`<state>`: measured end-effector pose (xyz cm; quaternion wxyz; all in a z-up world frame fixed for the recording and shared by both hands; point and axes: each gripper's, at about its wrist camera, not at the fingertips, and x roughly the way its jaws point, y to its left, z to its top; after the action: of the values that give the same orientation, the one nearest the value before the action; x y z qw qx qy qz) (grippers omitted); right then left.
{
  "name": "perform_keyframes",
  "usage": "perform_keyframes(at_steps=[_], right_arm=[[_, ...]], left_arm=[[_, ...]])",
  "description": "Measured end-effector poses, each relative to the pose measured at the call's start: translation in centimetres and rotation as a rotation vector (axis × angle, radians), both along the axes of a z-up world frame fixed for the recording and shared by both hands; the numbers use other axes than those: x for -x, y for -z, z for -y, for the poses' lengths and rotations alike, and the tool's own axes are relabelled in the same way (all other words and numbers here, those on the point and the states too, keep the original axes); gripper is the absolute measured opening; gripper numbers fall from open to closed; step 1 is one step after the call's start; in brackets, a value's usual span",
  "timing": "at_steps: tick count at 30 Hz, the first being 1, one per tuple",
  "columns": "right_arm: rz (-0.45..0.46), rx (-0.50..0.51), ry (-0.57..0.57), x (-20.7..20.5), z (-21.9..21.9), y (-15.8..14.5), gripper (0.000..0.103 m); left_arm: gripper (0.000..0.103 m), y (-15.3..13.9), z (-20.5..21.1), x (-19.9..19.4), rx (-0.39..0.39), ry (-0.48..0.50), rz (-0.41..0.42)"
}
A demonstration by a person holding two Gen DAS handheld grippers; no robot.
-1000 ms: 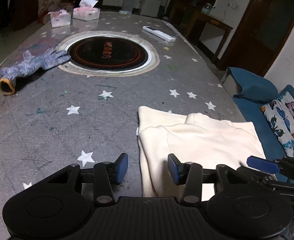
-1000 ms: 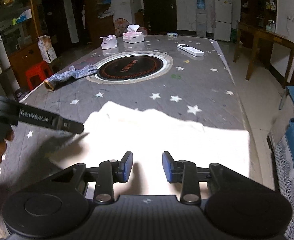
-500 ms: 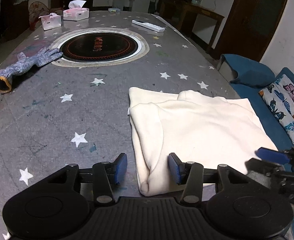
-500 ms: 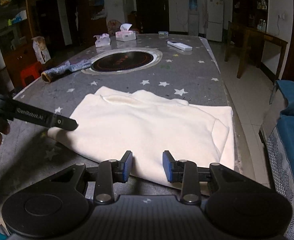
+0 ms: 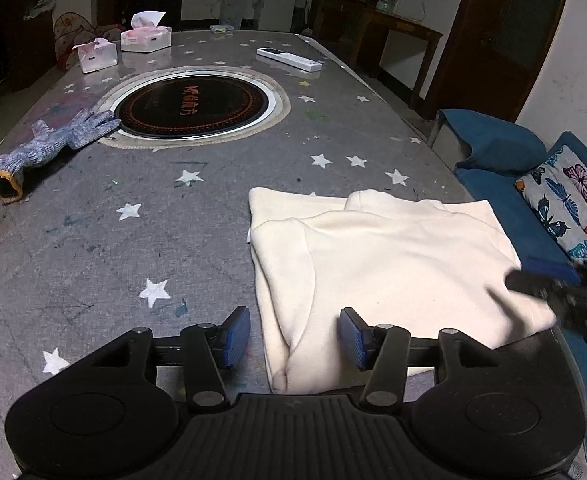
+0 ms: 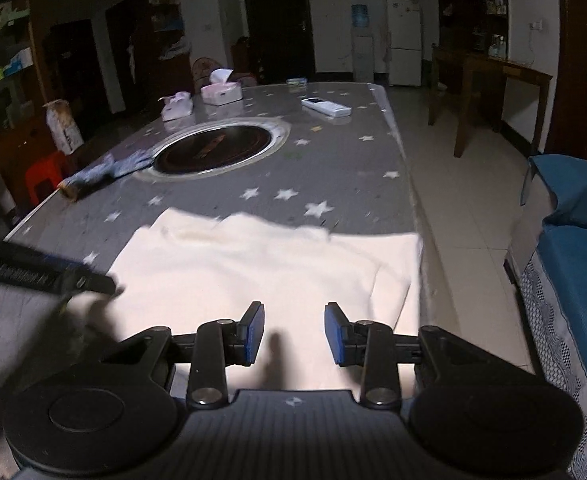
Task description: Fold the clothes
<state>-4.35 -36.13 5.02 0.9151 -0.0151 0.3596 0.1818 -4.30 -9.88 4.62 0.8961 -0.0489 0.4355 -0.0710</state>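
Both jaws open, holding nothing: left gripper [image 5: 295,336] over near-left corner of cream garment [image 5: 393,256], right gripper [image 6: 293,334] over near edge. Lies partly folded on table [image 5: 93,240], near its right edge. Risk: pinching only top layer, or dragging cloth off edge, w/ fold undone.

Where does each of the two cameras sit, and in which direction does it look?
Left wrist: sits on the left gripper, looks along the table over the cream folded garment; own open jaws show.
Right wrist: sits on the right gripper, looks up the table; own open jaws show.
Shared: garment, grey knitted glove, each other's gripper.
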Motion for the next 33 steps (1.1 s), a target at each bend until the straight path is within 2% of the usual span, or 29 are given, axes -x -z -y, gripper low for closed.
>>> perform_keyframes(at_steps=[6, 10, 15, 17, 18, 24, 26, 33], right_arm=[[-0.053, 0.029, 0.052, -3.3, 0.6, 1.8, 0.033], [-0.042, 0.020, 0.057, -3.0, 0.8, 1.7, 0.034], [-0.002, 0.014, 0.027, -1.5, 0.3, 0.7, 0.045], [0.007, 0.010, 0.016, -1.1, -0.1, 0.4, 0.054], [0.012, 0.007, 0.012, -0.8, -0.3, 0.3, 0.054], [0.052, 0.001, 0.023, 0.8, -1.0, -0.2, 0.068], [0.065, 0.012, 0.028, 1.3, -1.3, -0.2, 0.077], [0.098, 0.009, 0.051, 2.7, -1.5, -0.5, 0.087]], left_arm=[[0.054, 0.4, 0.1, -0.1, -0.011, 0.006, -0.015], [0.057, 0.3, -0.1, -0.1, -0.008, 0.004, -0.014], [0.062, 0.1, 0.2, 0.1, -0.010, 0.000, -0.012], [0.067, 0.1, 0.4, 0.3, -0.017, 0.001, -0.009], [0.069, 0.0, 0.4, 0.5, -0.021, 0.003, -0.007], [0.074, -0.3, 0.7, 1.3, -0.034, 0.012, 0.009], [0.075, -0.4, 0.8, 1.5, -0.035, 0.013, 0.012], [0.079, -0.5, 0.7, 2.4, -0.037, 0.014, 0.023]])
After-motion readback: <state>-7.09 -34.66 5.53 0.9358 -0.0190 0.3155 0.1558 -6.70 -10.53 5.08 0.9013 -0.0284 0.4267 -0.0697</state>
